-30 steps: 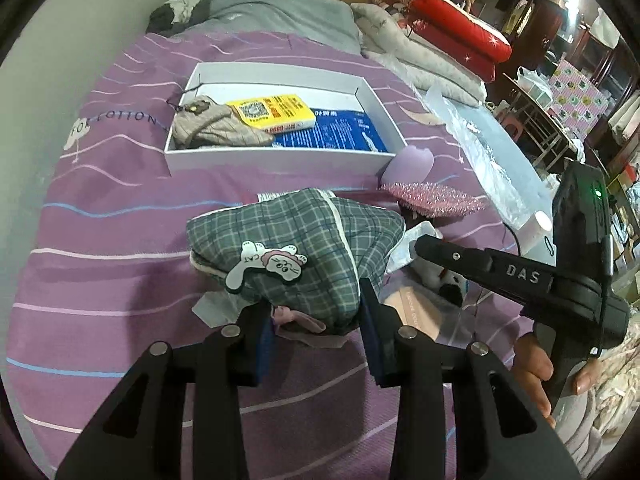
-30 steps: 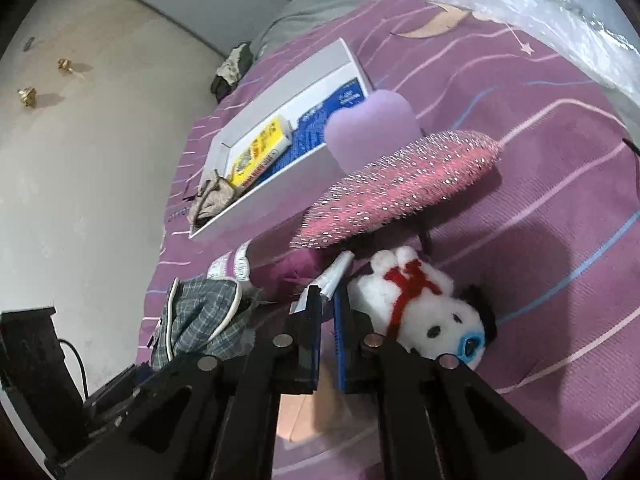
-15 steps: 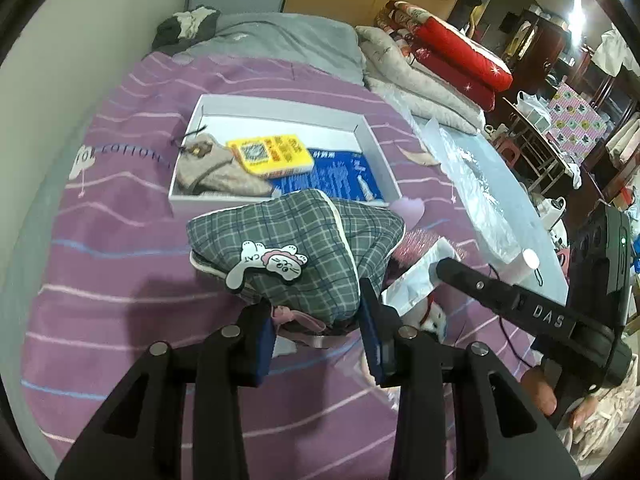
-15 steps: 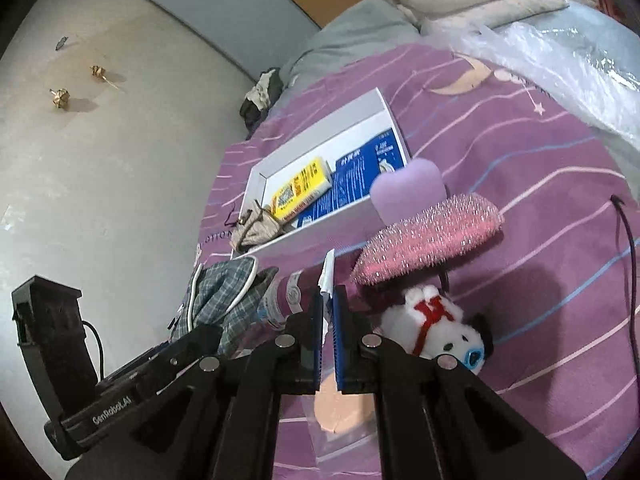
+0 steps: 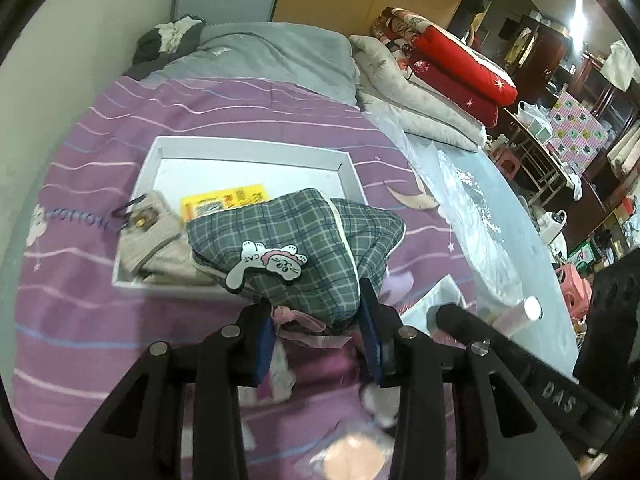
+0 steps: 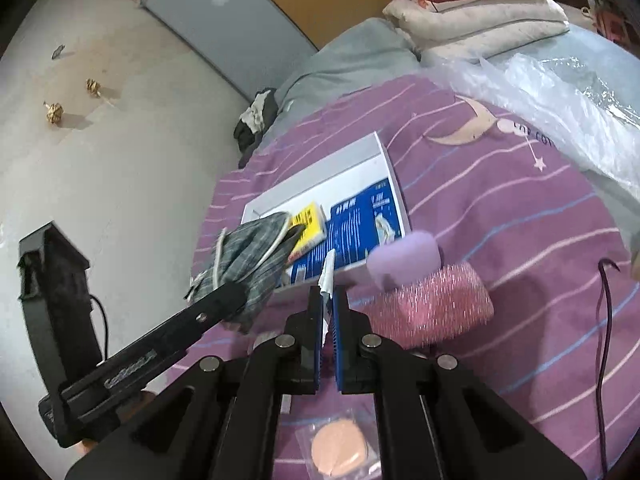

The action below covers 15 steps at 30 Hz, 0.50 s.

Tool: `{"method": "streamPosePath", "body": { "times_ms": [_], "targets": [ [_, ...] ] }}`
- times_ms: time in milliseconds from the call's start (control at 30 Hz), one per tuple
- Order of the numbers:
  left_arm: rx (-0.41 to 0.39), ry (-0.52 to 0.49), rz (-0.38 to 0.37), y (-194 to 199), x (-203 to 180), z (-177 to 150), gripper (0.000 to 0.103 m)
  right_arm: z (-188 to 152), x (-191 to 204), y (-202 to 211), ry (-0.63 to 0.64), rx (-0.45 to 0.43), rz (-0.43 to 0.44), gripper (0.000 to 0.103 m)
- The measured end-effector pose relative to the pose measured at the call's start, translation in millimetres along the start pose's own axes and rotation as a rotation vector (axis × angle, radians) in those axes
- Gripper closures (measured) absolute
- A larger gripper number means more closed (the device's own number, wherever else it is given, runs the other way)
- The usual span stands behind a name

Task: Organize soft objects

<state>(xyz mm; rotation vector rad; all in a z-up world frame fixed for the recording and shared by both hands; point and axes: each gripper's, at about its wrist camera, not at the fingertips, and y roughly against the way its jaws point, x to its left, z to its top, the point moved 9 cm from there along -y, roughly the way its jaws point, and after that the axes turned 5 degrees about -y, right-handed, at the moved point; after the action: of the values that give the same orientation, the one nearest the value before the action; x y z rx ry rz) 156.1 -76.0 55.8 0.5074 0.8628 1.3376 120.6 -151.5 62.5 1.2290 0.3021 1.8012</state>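
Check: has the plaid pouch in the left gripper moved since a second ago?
Yes. The plaid pouch, clamped in the left gripper, was short of the white box; now it overlaps the box's near wall.

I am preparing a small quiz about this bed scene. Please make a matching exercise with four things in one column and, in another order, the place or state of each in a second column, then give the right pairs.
Things:
1. green plaid fabric pouch with a cartoon cat patch
2. yellow printed packet
3. round peach powder puff in clear wrap
4. pink glittery fuzzy slipper

Places or states:
A. lies on the purple striped bedcover, below the right claw
B. inside the shallow white box
C. held in the left claw
D. on the bedcover beside the box

Pairs: 1-C, 2-B, 3-A, 4-D
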Motion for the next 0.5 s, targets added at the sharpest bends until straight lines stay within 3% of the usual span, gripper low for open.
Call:
{"method": "streamPosePath", "body": {
  "times_ms": [500],
  "targets": [
    [0.067, 0.041, 0.018, -55, 9, 14, 0.064, 54, -12, -42, -0.036, 0.012, -0.019, 0.1]
  ]
}}
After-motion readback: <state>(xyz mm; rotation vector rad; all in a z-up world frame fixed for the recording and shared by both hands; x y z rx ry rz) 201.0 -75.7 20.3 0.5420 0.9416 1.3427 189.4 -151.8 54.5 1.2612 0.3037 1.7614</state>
